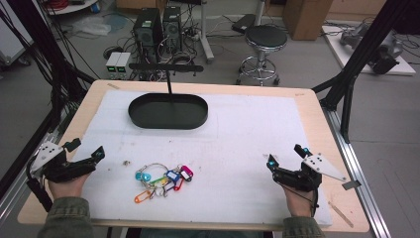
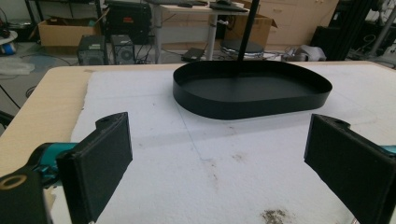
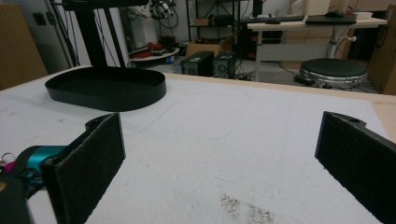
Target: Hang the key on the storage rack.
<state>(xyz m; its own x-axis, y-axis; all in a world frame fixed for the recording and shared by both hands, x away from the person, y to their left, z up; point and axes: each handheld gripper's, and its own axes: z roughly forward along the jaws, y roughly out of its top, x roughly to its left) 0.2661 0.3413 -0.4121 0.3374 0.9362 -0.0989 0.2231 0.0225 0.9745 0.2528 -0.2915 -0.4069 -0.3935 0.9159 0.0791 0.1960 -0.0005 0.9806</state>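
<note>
Both the left gripper (image 1: 88, 154) and the right gripper (image 1: 286, 157) are resting spread wide, gripping nothing. The ring of tagged keys (image 1: 163, 180) is lying between them, nearer the left fingers. Approaching low and pinching the ring itself seems wisest, with the black oval tray (image 1: 168, 111) lying well ahead.

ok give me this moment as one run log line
left gripper: open, empty | right gripper: open, empty | keys: on mat between grippers, untouched | tray: far side, empty

Matt black tray (image 1: 168, 111) on rough white mat (image 1: 247, 148) — wooden table (image 1: 317, 119), coloured plastic key tags (image 1: 163, 182).
</note>
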